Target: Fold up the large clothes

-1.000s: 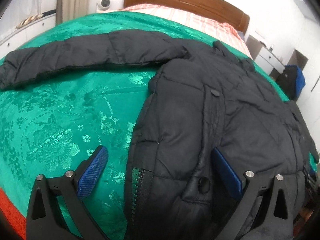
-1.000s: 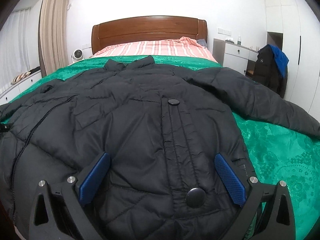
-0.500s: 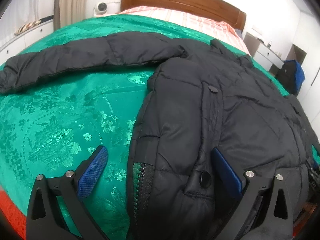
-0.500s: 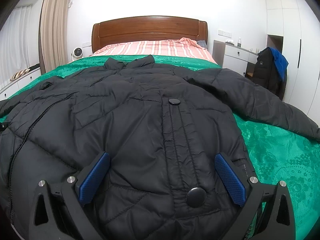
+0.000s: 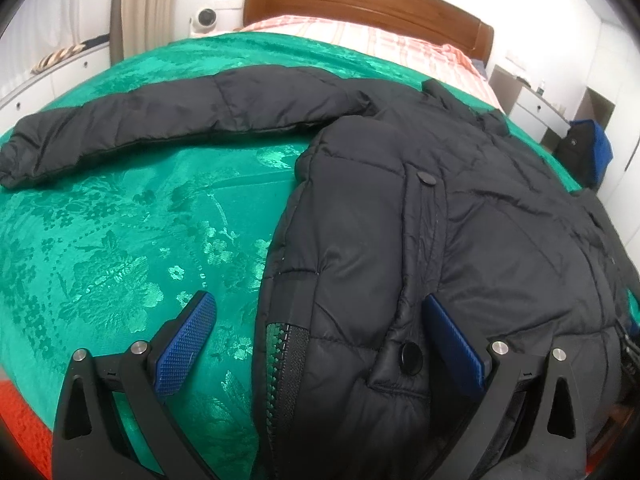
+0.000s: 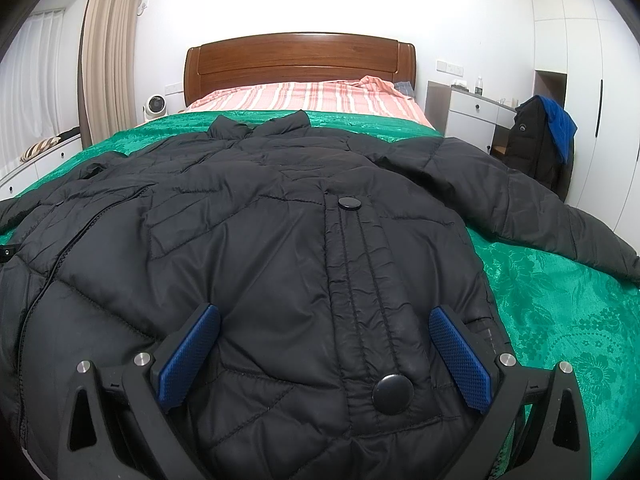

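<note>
Jacket (image 6: 280,260), black and quilted, lay face-up on the green bedspread (image 5: 120,240), sleeves toward nine and three o'clock. Left gripper (image 5: 320,344) and right gripper (image 6: 324,356) hovered with jaws apart over the hem. Probably soft, bulky, slippery; best taken at the hem corners.

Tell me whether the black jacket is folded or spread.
Spread: the black jacket lies flat on the green bedspread, both sleeves stretched outward, nothing folded over.

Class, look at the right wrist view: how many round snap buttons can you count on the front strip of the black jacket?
2. One snap button sits near the hem, between the open right gripper fingers; the other snap button is farther up the jacket. Folds may hide more.
</note>
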Demonstrator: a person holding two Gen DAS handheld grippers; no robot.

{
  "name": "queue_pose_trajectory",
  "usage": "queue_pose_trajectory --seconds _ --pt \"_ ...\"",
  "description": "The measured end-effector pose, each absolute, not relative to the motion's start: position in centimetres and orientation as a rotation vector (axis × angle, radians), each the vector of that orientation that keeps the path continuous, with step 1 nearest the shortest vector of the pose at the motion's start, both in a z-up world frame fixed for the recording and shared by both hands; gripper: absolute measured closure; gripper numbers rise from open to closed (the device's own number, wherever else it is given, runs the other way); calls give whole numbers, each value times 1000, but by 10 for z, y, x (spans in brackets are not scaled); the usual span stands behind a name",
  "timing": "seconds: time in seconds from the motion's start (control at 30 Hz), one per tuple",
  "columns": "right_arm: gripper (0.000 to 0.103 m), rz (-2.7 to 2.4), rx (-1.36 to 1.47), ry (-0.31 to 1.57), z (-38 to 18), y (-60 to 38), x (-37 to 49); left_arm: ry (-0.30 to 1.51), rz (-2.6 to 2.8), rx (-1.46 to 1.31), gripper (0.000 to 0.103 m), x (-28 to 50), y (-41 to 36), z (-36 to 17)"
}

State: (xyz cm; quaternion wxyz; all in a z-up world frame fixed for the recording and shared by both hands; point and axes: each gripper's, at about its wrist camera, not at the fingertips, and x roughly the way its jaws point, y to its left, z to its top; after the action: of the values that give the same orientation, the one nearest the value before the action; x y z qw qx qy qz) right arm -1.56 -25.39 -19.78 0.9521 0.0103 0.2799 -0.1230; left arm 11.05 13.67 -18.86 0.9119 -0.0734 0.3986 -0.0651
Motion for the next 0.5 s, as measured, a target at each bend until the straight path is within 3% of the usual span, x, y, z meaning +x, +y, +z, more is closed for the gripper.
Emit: queue_pose_trajectory --seconds 0.5 --pt "0 -251 21 568 -198 -253 -16 820 -130 -148 0 112 138 -188"
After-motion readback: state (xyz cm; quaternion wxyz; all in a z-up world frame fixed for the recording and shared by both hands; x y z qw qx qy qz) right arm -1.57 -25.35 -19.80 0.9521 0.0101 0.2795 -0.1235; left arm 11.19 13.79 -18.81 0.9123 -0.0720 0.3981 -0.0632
